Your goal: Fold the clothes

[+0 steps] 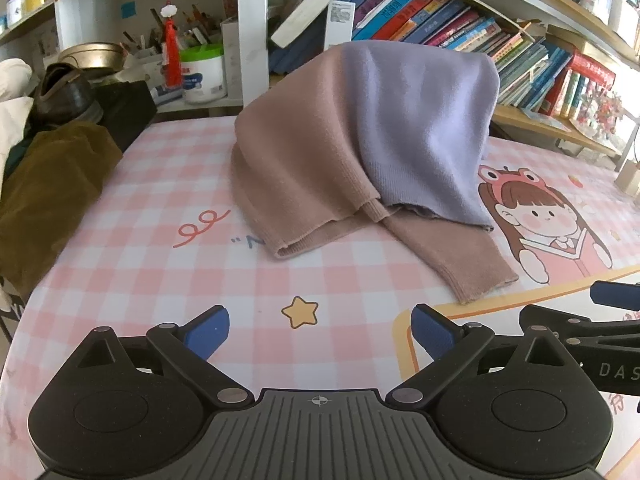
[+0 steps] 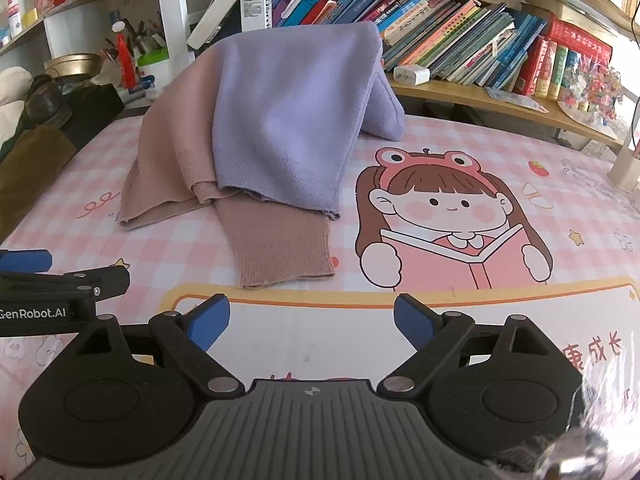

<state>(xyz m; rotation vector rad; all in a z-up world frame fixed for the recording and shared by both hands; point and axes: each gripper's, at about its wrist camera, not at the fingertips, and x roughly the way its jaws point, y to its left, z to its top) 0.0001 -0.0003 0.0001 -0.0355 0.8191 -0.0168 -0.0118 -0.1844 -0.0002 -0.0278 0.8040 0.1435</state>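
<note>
Nearest the cameras, the left gripper (image 1: 320, 330) is hanging over the pink checked table cover (image 1: 168, 184) with its blue-padded fingers (image 1: 208, 330) spread wide and nothing between them, a printed yellow star (image 1: 300, 312) lying on the cloth just ahead of it. Beside it, the right gripper (image 2: 312, 320) is likewise standing wide apart and gripping nothing, tilting down over a white panel with an orange border. Just beyond both, the two-tone sweater (image 2: 260, 128) is lying heaped on the table, its mauve cuff (image 2: 280, 256) stretching toward the grippers and its lilac half draping over the top, next to a printed cartoon girl (image 2: 448, 216) reading a book. Farther left, an olive-brown garment (image 1: 48, 192) is sitting at the table edge. Behind everything, shelves of leaning books (image 2: 440, 28) are filling the background.
</note>
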